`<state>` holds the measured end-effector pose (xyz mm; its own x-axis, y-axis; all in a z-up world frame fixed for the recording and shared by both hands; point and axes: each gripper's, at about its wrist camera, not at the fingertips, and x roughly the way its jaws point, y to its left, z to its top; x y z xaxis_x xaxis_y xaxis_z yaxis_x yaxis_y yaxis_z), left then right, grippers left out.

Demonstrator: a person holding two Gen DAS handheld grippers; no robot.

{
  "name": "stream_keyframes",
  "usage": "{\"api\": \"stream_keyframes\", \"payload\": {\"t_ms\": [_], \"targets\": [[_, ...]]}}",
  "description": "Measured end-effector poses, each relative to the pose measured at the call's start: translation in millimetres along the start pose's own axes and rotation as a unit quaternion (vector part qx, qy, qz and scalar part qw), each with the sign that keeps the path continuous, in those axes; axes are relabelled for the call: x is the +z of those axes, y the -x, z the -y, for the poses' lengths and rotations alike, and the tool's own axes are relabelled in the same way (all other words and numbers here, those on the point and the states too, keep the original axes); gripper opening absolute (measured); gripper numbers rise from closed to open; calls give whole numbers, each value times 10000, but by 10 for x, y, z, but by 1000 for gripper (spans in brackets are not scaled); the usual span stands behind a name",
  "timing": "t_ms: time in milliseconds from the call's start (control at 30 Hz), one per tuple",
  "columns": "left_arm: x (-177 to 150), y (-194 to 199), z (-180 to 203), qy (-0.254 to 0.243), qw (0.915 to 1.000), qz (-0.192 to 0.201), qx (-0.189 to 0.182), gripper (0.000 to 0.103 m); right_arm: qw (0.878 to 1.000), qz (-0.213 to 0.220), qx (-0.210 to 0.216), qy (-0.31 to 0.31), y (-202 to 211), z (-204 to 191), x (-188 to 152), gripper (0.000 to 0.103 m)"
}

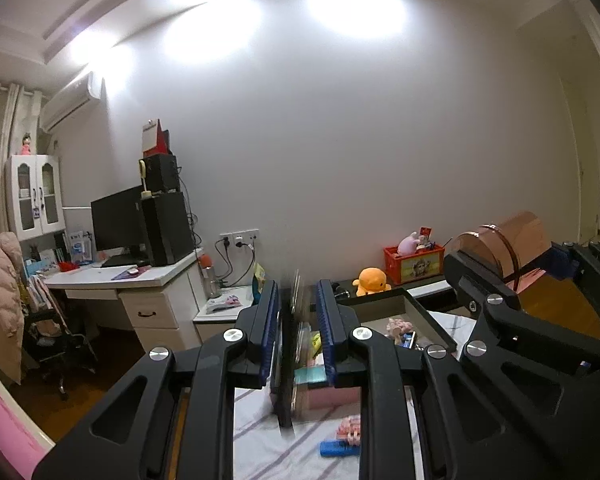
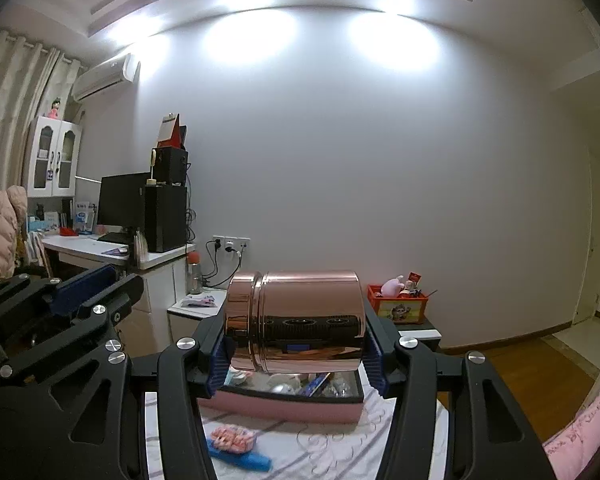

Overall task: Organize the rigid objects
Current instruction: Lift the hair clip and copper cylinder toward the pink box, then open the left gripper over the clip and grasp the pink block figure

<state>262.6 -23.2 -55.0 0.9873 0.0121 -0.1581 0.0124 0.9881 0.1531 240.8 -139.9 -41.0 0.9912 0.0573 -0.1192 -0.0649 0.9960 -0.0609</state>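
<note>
My right gripper point(image 2: 298, 334) is shut on a shiny copper-coloured canister point(image 2: 296, 316), which lies sideways with its two ends against the blue pads. It hangs above a pink box with a dark rim point(image 2: 284, 408) that holds several small items. My left gripper point(image 1: 298, 286) is shut on a thin flat dark-edged thing point(image 1: 289, 352), held edge-on and blurred; I cannot tell what it is. The left wrist view also has the canister point(image 1: 500, 246) at the right and the box's rim point(image 1: 428, 312) behind the fingers. On the striped bedsheet lie a pink-orange toy point(image 2: 234, 438) and a blue item point(image 2: 246, 460).
A white desk point(image 1: 112, 278) with a monitor and speakers stands at the left, with a chair carrying a pink jacket point(image 1: 0, 304) beside it. A low white nightstand point(image 1: 220, 312) sits by the wall. An orange plush point(image 1: 370, 280) and a red toy crate point(image 1: 414, 264) stand behind the box.
</note>
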Motion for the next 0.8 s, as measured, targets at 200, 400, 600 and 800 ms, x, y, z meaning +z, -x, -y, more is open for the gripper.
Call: {"api": "stream_keyframes", "payload": {"t_ms": [200,400,600,800], "targets": [[-70,-850,72,71,9981,-491,-355,15,9998,-159,-73,115,-603,47,-7,56],[-518,-1209,-93,653,9855,-1343,-805,18,9954,-937,198,68,-1217,92,-352,55],[-934,-1135,-214,775,9743,-1984,-735,46,9917,-1249,310,29,-1180,110,-622,55],[-1180,-1065,-235,989,9616,-2390,-915,63,9888,-1446,360,-42,-1036,115,-782,55]]}}
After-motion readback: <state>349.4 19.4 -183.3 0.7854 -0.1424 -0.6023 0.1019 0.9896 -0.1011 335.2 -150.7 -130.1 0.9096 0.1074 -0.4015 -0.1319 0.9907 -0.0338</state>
